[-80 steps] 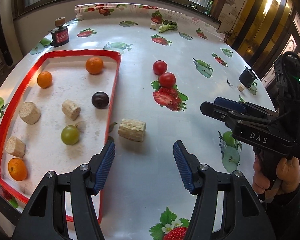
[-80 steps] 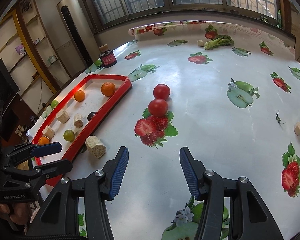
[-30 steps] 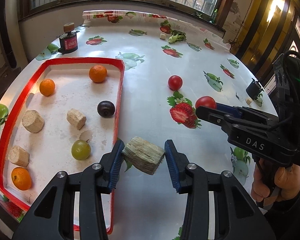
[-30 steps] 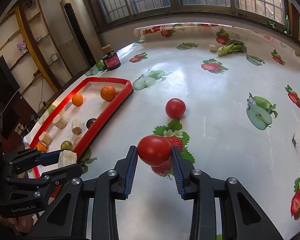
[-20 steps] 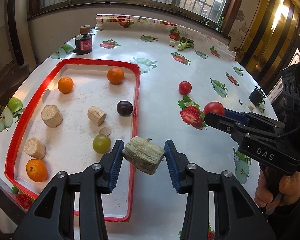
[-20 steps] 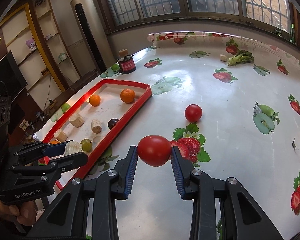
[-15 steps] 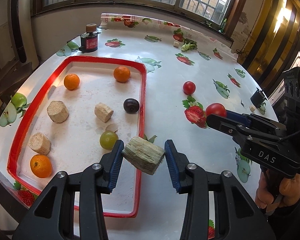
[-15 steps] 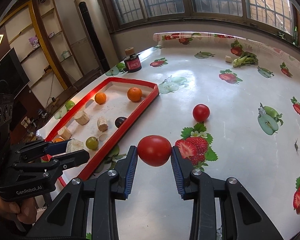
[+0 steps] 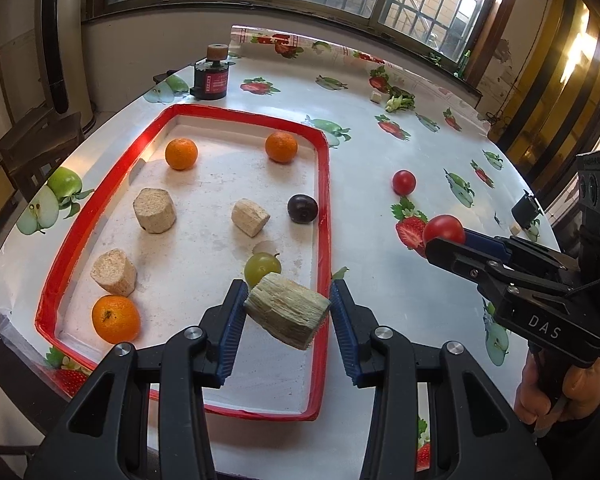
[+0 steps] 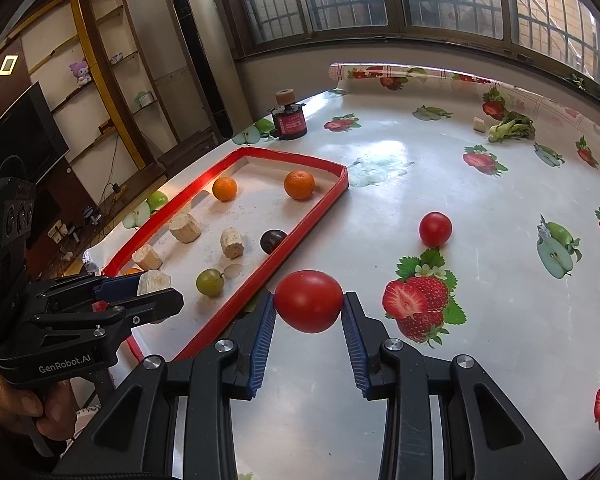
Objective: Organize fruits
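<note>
My left gripper (image 9: 287, 312) is shut on a pale fibrous sugarcane chunk (image 9: 286, 310), held in the air over the near right part of the red-rimmed tray (image 9: 323, 208). The tray holds three oranges (image 9: 181, 153), three more cane chunks (image 9: 155, 210), a dark plum (image 9: 302, 208) and a green grape (image 9: 262, 268). My right gripper (image 10: 309, 308) is shut on a red tomato (image 10: 309, 301), lifted just right of the tray's rim (image 10: 284, 256). A second tomato (image 10: 435, 229) rests on the tablecloth. In the right wrist view the left gripper (image 10: 156, 290) shows with its chunk.
A dark jar with a cork lid (image 9: 213, 74) stands beyond the tray's far corner. A green vegetable (image 10: 510, 130) and a small white cube (image 10: 478, 124) lie at the table's far side. A small black object (image 9: 526, 210) sits at the right edge. The table edge runs close along the tray's left.
Both grippers closed on their items and lifted them, then carried them left: the cane chunk now hangs over the tray, and the tomato has come closer to the tray's rim.
</note>
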{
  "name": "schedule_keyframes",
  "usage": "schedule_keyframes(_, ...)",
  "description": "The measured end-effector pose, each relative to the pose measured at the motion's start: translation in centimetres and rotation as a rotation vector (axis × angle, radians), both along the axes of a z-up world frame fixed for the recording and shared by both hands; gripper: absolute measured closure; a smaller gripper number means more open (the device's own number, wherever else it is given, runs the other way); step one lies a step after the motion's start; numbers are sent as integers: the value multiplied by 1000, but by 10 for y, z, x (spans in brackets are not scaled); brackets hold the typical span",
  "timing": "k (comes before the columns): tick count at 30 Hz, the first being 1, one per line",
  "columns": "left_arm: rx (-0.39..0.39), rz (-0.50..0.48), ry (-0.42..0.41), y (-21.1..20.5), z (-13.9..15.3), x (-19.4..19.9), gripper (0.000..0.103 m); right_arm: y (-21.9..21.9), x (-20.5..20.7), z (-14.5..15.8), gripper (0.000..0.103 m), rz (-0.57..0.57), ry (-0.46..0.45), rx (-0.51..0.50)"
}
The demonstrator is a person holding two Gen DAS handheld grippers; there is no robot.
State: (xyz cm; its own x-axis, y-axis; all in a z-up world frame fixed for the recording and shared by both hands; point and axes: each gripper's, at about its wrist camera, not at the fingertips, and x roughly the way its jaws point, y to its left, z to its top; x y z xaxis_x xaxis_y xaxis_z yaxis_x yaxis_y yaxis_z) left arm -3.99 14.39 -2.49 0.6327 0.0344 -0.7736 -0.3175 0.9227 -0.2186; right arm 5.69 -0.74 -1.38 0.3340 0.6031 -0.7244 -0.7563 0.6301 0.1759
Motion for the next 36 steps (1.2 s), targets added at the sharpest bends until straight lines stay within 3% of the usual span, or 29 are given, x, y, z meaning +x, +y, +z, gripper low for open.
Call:
schedule_keyframes(19,-5,96,-1,40,-3,-20,63,31,-1,1,68,49,12,11)
schedule_keyframes(36,-15,119,11,56,-9,-8,63,44,12,-4,68,50,32,17)
